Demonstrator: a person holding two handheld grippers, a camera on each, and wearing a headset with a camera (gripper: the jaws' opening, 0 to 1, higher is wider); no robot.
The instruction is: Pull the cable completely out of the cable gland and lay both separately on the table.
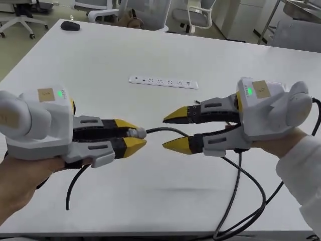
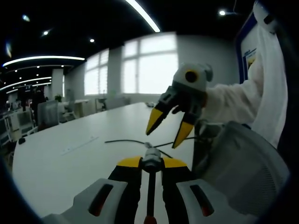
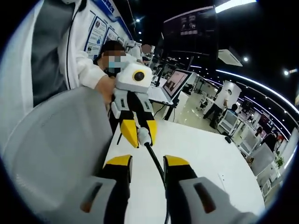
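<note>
My left gripper (image 1: 139, 134) is shut on the grey cable gland (image 1: 137, 132), held above the white table (image 1: 150, 196). The black cable (image 1: 165, 130) leaves the gland to the right and passes between the spread jaws of my right gripper (image 1: 176, 130), which is open. A tail of cable (image 1: 75, 186) hangs below the left gripper. In the left gripper view the gland (image 2: 151, 157) sits between my yellow tips, and the right gripper (image 2: 172, 126) faces it, open. In the right gripper view the cable (image 3: 155, 162) runs between my open jaws (image 3: 147, 161) to the gland (image 3: 143, 136).
A white power strip (image 1: 163, 82) lies on the table behind the grippers. A black mouse (image 1: 70, 26) sits at the far left corner. Loose black cords (image 1: 251, 201) loop off the front right edge. Office chairs stand beyond the table.
</note>
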